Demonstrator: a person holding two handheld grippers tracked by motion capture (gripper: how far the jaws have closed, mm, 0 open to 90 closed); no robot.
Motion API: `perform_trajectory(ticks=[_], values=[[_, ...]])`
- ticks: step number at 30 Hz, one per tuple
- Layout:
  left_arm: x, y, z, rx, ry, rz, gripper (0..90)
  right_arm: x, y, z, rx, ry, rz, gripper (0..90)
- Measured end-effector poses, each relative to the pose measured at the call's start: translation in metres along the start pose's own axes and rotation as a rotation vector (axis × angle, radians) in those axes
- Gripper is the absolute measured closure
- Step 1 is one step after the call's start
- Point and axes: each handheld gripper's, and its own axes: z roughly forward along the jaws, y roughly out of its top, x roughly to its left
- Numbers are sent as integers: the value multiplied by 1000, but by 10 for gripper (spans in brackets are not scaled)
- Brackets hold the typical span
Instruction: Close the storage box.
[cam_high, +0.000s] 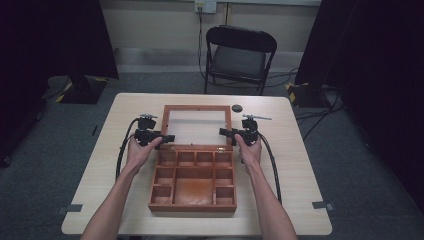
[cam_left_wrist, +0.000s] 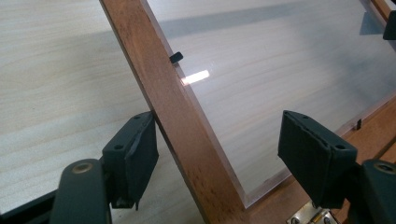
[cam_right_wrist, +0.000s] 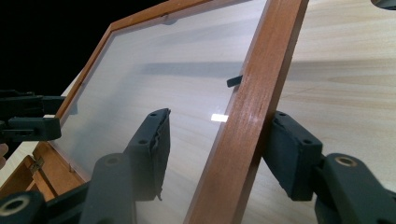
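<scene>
At frame centre, our left gripper and right gripper straddle the lid rails, jaws open, unclamped; the box lies open.

A black folding chair stands on the grey floor beyond the far edge of the pale wooden desk. A small dark round object lies on the desk near that far edge. Black curtains hang at both sides, and cables trail across the floor at the right. A wall socket sits above the chair.
</scene>
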Motion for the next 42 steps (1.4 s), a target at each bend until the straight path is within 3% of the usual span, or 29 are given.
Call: perform_trajectory(ticks=[10, 13, 24, 32, 42], values=[[-2, 3, -2, -6, 0, 6, 286, 2, 4, -3, -2, 2, -19, 449], [-4, 4, -4, -13, 13, 26, 299, 6, 6, -6, -11, -2, -36, 449], [-7, 10, -9, -4, 39, 37, 330, 12, 14, -8, -23, -13, -44, 463], [-10, 12, -15, -39, 46, 49, 353, 18, 23, -11, -41, -12, -74, 480], [-12, 14, -20, -45, 51, 64, 375, 22, 24, -17, -50, -3, -98, 480]])
